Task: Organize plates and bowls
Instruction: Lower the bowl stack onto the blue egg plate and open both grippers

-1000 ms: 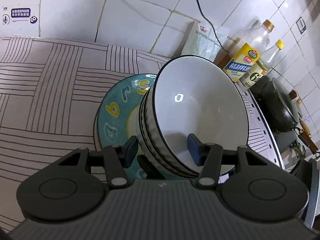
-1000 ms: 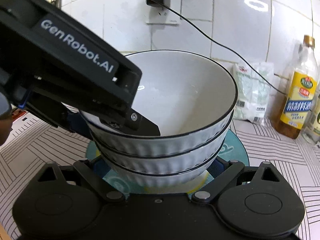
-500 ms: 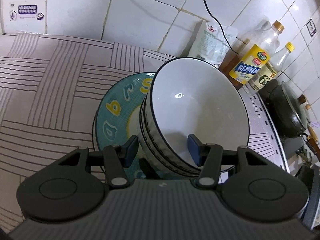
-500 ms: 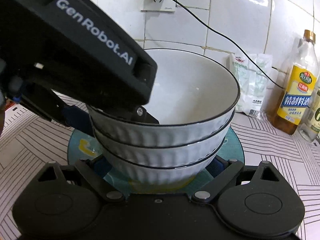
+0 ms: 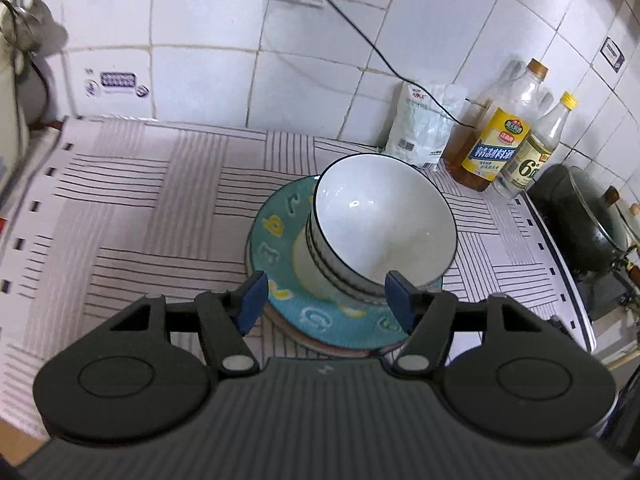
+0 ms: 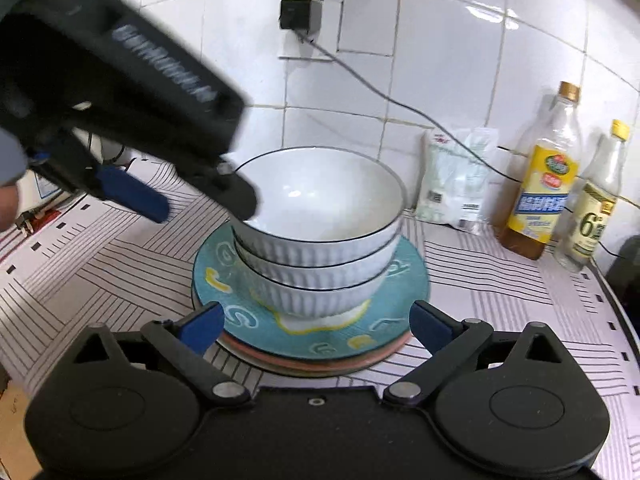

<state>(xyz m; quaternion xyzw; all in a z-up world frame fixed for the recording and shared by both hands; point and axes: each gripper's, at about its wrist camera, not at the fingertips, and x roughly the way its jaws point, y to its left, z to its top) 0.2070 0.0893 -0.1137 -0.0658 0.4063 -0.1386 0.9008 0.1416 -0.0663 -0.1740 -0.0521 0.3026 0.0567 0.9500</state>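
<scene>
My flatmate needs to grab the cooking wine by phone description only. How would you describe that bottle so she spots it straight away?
Start at the white tiled wall behind the striped counter mat and look right of the stacked bowls, past the white pouch. Two bottles stand there side by side. The cooking wine bottle is the taller, left one, with a yellow-and-blue label and gold cap, unlike the smaller yellow-capped bottle marked 6°.

you've let go of the top bowl (image 5: 384, 220): a second ago your left gripper (image 5: 326, 300) pinched its rim, one pad inside and one outside, and now its jaws stand wide and clear of the stack, pulled back and higher above the teal plate (image 5: 280, 248). your right gripper (image 6: 316, 324) has also backed off from the bowl stack (image 6: 316, 240), its spread fingers now just short of the plate's near edge instead of flanking the lowest bowl.
</scene>
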